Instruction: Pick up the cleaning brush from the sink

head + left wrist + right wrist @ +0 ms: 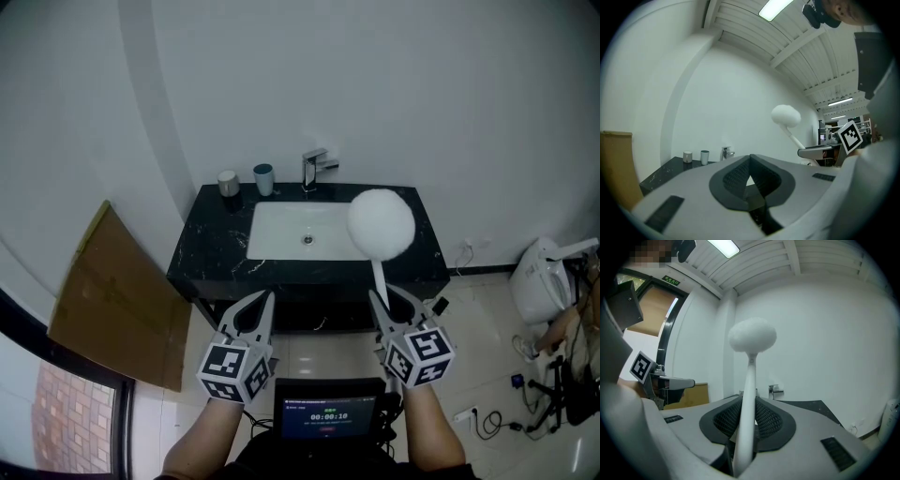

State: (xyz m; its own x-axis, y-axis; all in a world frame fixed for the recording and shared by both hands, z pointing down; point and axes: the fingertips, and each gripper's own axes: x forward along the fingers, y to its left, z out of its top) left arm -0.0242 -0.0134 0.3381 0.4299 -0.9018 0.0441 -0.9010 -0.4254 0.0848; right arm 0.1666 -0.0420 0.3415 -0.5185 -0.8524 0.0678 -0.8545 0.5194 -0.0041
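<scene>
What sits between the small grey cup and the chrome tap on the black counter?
A teal cup stands between the small grey cup and the chrome tap, on the black marble counter; the head view shows it.

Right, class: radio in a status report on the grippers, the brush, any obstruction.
Left gripper shut, empty. Right gripper shut on cleaning brush handle, white head up. Brush out of sink. Nothing blocking seen.

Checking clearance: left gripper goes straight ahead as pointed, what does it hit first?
Looks free near the left gripper; first would probably be the white wall beside the faucet, above the black counter. Depth is unclear.
</scene>
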